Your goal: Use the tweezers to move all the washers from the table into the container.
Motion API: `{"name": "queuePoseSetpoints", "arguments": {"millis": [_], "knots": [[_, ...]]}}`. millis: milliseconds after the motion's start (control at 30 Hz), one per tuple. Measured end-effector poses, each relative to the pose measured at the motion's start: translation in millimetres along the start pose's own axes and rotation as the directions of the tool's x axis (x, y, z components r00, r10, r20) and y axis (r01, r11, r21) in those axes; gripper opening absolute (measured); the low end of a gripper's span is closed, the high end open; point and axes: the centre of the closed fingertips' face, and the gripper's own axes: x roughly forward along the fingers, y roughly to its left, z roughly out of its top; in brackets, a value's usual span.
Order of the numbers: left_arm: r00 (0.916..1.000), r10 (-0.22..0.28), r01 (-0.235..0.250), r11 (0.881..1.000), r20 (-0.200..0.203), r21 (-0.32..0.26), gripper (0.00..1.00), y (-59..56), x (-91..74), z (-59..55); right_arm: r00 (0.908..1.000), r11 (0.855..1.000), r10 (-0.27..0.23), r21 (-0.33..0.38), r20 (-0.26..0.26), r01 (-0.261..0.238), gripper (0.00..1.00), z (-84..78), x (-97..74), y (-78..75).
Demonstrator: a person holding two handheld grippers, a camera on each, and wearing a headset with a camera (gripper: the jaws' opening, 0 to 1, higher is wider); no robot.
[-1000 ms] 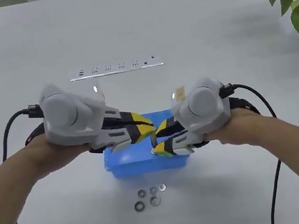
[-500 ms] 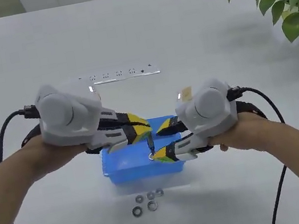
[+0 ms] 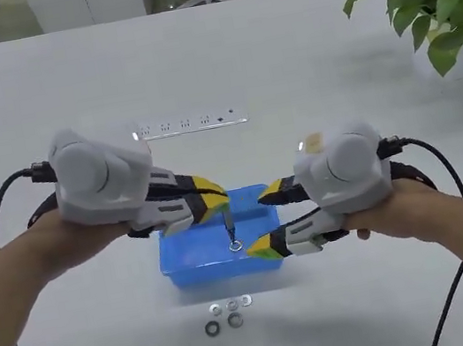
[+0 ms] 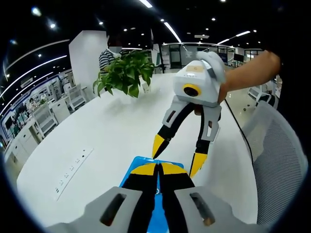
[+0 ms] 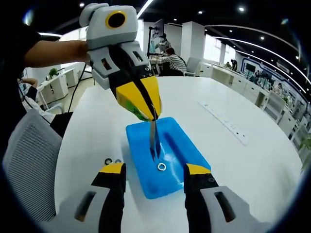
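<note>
- Over the blue container (image 3: 197,270), the left gripper (image 3: 220,203) is seen with its jaws pressed together on the tweezers (image 3: 229,225), which are held nearly upright with the points down.
- At the points of the tweezers a washer (image 3: 235,246) is found, inside the container. Whether it is pinched or lies loose on the floor cannot be told.
- The right gripper (image 3: 266,218) is held at the right end of the container, its jaws spread wide and empty.
- Both grippers are made with rounded shells of smooth pale grey plastic, and with black jaws ending in yellow tips.
- The container is shaped as a shallow rectangular tray with rounded corners, in glossy blue plastic.
- The tweezers are slim, straight and of metal.
- The other washers (image 3: 226,312), small flat metal rings, are gathered in a close cluster on the table (image 3: 64,86), just in front of the container.
- The table is covered by a matte white surface.
</note>
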Motion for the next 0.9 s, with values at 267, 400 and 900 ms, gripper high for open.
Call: {"name": "queuePoseSetpoints", "arguments": {"millis": [267,400,900], "knots": [[0.9999,0.01,-0.01,1.0,0.003,-0.004,0.05,-2.5,-10.2,3.4,0.9998,1.0,-0.019,0.018,0.01,0.019,0.57,-1.9,-13.0,4.4],[1.0,0.01,-0.01,1.0,0.0,-0.005,0.05,-5.6,-15.3,3.8,0.9996,0.999,-0.022,0.036,0.021,0.021,0.63,-2.2,-18.9,8.7],[1.0,-0.003,0.003,1.0,0.004,-0.009,0.05,-23.5,-29.9,5.8,0.999,0.998,-0.03,0.051,0.033,0.028,0.77,-8.0,-31.8,21.3]]}}
